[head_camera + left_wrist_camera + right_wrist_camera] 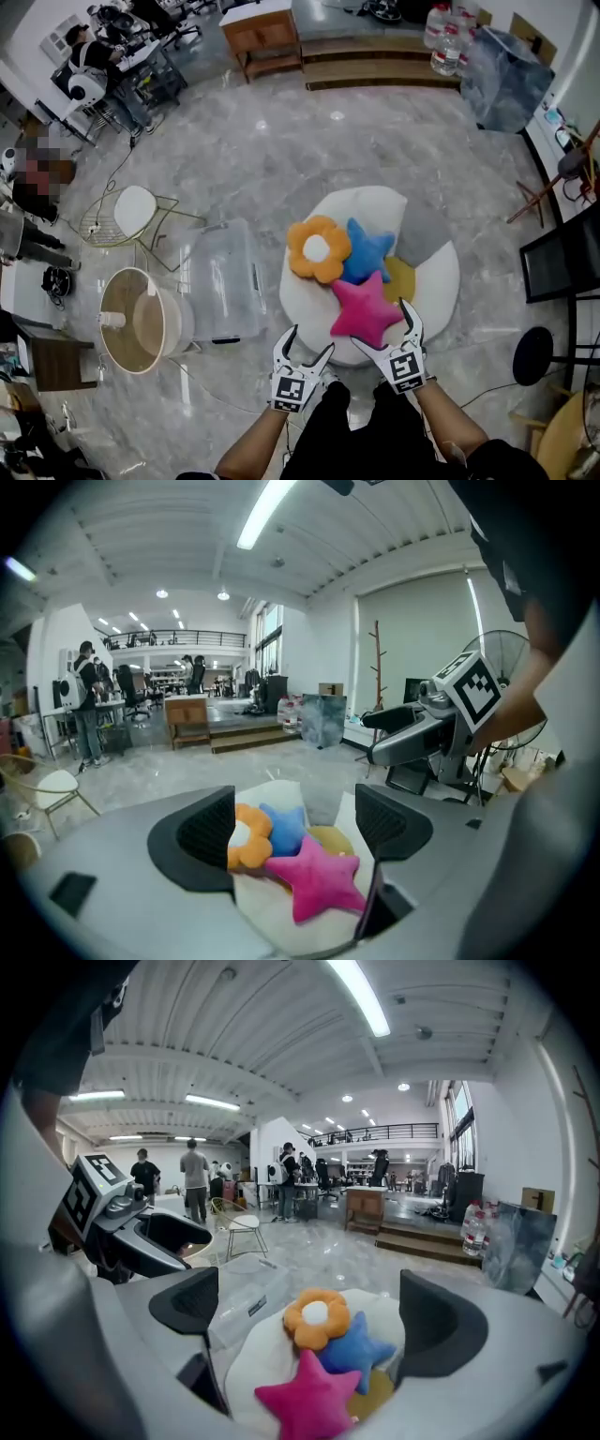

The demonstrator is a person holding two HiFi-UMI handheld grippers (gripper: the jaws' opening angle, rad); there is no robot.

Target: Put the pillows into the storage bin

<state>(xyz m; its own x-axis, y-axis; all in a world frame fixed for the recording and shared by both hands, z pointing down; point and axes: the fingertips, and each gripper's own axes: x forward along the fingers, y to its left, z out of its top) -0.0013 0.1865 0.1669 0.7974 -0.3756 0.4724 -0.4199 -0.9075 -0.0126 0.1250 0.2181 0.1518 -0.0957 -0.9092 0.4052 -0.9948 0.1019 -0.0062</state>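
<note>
Nearest the person, left tongs (311,339) and right tongs (382,326) hang released and empty at the pink star pillow (364,312). Behind it, the blue star pillow (367,250), orange flower pillow (318,248) and yellow pillow (401,278) lie piled on a white cushion (441,281).

Risk: a pinch on one star arm may slip or drag neighbouring pillows off.

Further left, the clear storage bin (220,279) holds no pillow. Whether its lid is on cannot be told.

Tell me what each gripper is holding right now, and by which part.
Nothing is held. The left gripper and the right gripper both have their fingers apart and empty; the pink star-shaped plush pillow lies on the white cushion.
</note>
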